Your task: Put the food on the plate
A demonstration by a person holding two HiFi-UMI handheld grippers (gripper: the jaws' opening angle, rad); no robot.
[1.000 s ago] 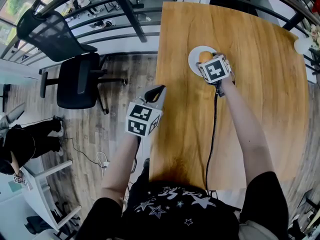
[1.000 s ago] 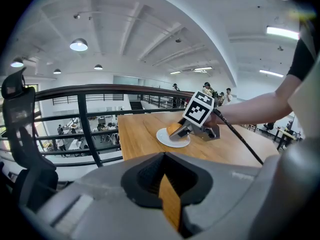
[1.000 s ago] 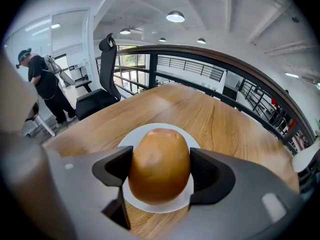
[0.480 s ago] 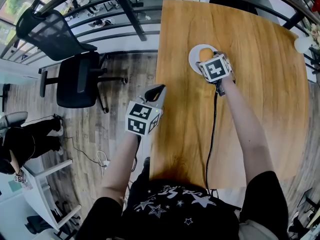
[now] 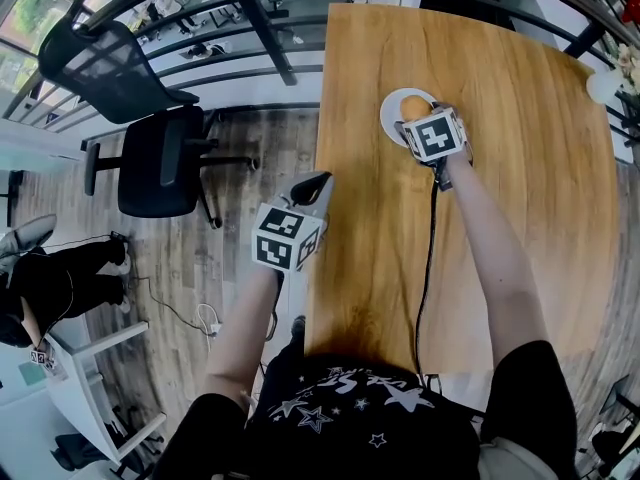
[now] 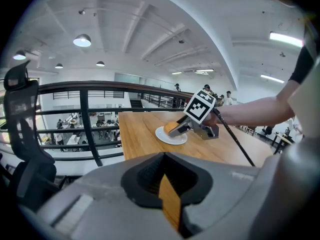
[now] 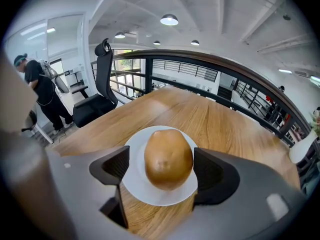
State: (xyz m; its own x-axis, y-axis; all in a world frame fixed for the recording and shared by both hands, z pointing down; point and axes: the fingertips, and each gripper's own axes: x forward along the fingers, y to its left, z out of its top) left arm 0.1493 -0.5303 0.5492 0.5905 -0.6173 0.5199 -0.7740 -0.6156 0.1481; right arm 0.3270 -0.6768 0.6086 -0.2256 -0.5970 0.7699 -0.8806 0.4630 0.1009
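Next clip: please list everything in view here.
Round brown food item: one, brown, on the plate.
Round white plate: one, white, far part of the table.
Wooden table: one, light brown, before the person.
Black office chair: one, black, floor left of the table.
Black metal railing: one, black, beyond the table.
White vessel: one, white, table's far right corner.
Bystander: one, black clothes, floor at left.
Left gripper: one, grey, shut, empty, table's left edge.
Right gripper: one, grey, jaws just been opening, food between them.
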